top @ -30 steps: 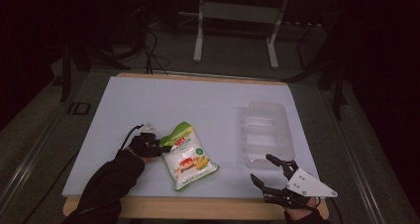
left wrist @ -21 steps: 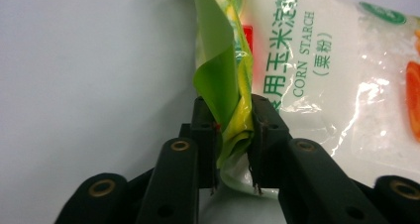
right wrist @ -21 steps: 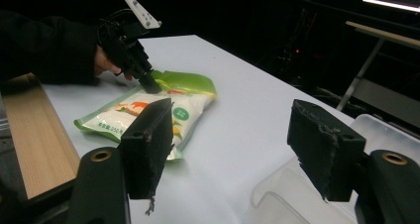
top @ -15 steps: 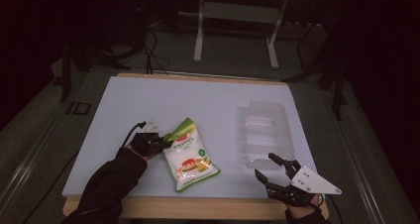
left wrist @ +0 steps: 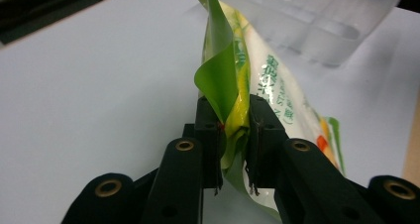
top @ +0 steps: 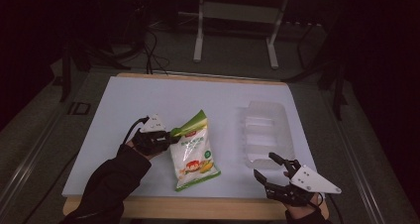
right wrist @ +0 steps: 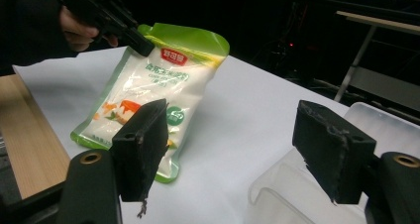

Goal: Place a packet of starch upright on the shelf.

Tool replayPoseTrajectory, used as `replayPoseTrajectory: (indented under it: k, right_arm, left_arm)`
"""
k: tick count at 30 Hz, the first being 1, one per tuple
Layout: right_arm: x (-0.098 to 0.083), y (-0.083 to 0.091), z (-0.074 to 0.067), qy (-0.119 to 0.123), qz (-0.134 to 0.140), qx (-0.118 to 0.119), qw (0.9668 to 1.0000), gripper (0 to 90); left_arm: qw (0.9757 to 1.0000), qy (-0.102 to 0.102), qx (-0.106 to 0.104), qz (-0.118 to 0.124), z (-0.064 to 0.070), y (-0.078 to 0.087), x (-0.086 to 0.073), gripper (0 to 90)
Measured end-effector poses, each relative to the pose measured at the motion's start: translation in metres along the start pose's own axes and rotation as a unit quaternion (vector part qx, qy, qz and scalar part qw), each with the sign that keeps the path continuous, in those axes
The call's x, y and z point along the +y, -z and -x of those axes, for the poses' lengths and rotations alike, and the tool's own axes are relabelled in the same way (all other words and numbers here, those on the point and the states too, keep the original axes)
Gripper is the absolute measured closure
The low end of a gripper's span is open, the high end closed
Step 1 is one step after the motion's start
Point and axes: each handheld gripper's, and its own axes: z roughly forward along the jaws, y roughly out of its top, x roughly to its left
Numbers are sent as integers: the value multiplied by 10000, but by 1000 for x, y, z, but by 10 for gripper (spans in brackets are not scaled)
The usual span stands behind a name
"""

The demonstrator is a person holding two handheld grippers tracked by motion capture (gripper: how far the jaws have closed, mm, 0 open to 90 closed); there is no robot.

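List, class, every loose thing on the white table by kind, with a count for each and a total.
Snack bags: 1
Clear plastic trays: 1
Total: 2

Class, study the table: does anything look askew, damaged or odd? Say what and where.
The snack bag sits askew: the left tongs pinch its green top corner, crumpling the film, so that end is raised while the bottom rests on the table. The clear tray looks undamaged.
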Motion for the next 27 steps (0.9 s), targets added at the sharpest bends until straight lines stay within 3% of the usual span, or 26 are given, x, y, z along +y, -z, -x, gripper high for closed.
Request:
replayPoseTrajectory:
  k: [7,9,10,12,15,18,23,27]
  right_arm:
    - [0,0,3,-102,29,-92,9999,297]
    - [0,1,3,-107,25,-95,9999,297]
    - [2,2,5,-77,6,-126,9999,297]
    - [3,3,5,-9,-1,-210,9998,314]
    - [6,3,7,-77,-26,-123,9999,315]
    - [11,0,9,63,-47,-247,9997,308]
    - [27,-14,14,-2,-80,-56,10000,249]
    - [35,-30,17,-179,-99,99,9997,249]
  left_arm:
    - [9995,-295,-82,101,17,8,13,792]
    - [9995,-295,-82,101,17,8,13,792]
    - [9984,-484,-124,258,29,13,23,793]
    - [9974,-591,-237,349,35,17,30,794]
    - [9967,-650,-291,377,39,19,33,795]
    - [9929,-991,-433,497,52,27,48,799]
    - [9903,-1121,-450,681,58,33,64,803]
    - [9873,-1150,-639,886,61,37,77,803]
